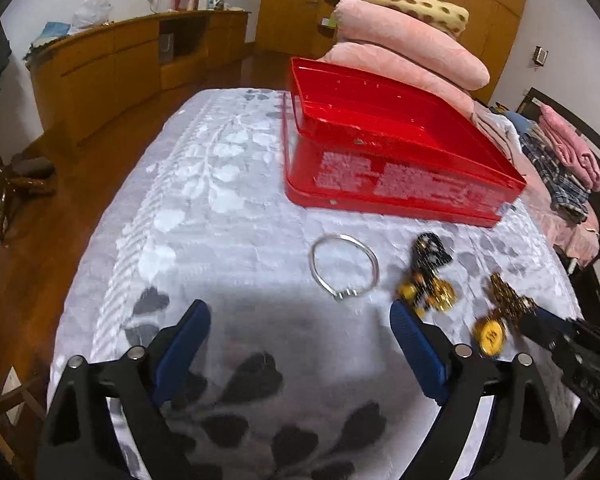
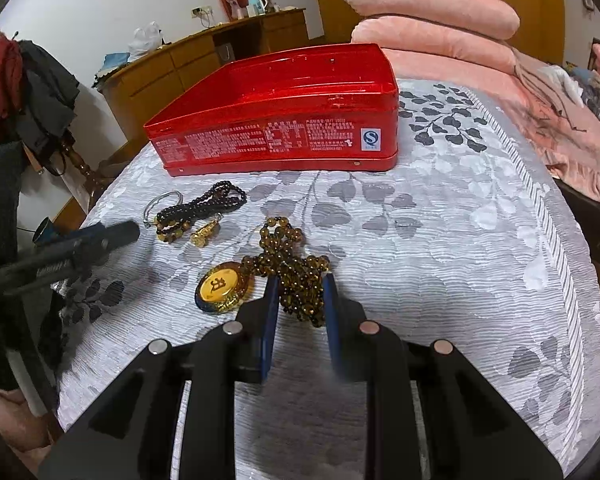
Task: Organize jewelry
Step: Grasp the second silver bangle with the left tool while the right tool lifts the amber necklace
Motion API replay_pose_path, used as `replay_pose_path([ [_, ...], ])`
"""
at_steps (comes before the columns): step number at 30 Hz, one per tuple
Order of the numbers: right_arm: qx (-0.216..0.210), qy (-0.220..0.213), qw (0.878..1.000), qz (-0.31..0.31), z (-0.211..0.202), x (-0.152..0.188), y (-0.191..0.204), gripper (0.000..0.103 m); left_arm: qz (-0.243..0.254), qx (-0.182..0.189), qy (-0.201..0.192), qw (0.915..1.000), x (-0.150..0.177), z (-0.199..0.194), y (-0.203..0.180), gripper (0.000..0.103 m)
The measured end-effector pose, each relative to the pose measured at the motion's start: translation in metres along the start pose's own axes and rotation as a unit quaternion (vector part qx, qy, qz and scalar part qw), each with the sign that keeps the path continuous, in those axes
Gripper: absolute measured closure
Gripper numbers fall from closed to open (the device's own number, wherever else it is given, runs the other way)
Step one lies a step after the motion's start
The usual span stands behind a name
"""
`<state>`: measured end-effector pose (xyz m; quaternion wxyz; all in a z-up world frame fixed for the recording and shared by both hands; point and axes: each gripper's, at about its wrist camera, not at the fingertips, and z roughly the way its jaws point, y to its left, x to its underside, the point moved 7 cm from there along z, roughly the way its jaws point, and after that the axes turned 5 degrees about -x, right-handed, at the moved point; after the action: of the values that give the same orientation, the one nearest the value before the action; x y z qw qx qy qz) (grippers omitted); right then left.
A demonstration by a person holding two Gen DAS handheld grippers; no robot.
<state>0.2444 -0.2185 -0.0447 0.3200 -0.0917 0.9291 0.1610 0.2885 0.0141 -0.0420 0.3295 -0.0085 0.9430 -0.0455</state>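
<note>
An open red tin box (image 1: 380,152) (image 2: 284,120) stands at the back of the cloth-covered table (image 1: 220,200). In front of it lie a silver bangle (image 1: 344,268) (image 2: 162,204) and a black bead bracelet with gold charms (image 1: 428,268) (image 2: 204,208). My left gripper (image 1: 300,308) is wide open just short of the bangle, nothing between its fingers. My right gripper (image 2: 300,280) is shut on a bunched brown bead necklace (image 2: 288,260), whose round yellow pendant (image 2: 222,286) (image 1: 490,336) rests on the cloth beside the left finger.
Folded pink blankets (image 1: 412,40) are stacked behind the box. The table's edges drop to a wooden floor on the left (image 1: 80,184). A wooden sideboard (image 1: 120,68) stands by the far wall. A chair with dark clothes (image 2: 40,92) stands at the left.
</note>
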Motion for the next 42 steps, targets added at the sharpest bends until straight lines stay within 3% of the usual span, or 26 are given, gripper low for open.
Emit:
replay_pose_path([
  [12,-0.008,0.003,1.000,0.002,0.007,-0.004,0.000,0.082,0.037,-0.020,0.012,0.9991,-0.009,0.019,-0.017,0.015],
  [15,-0.010,0.004,1.000,0.004,0.008,-0.004,0.000,0.082,0.047,-0.030,0.010,0.9984,-0.011,0.019,-0.018,0.027],
  [16,-0.011,0.004,1.000,0.005,0.008,-0.005,0.000,0.082,0.049,-0.031,0.008,0.9983,-0.011,0.019,-0.019,0.035],
  [17,-0.011,0.004,1.000,0.005,0.008,-0.005,0.000,0.082,0.050,-0.030,0.007,0.9983,-0.011,0.018,-0.019,0.049],
  [19,-0.011,0.003,1.000,0.004,0.008,-0.005,0.001,0.082,0.048,-0.025,0.004,0.9986,-0.012,0.017,-0.017,0.061],
  [42,-0.018,-0.045,0.999,-0.019,-0.026,-0.028,0.020,0.082,0.041,0.016,-0.063,0.9970,-0.024,-0.040,-0.023,0.061],
])
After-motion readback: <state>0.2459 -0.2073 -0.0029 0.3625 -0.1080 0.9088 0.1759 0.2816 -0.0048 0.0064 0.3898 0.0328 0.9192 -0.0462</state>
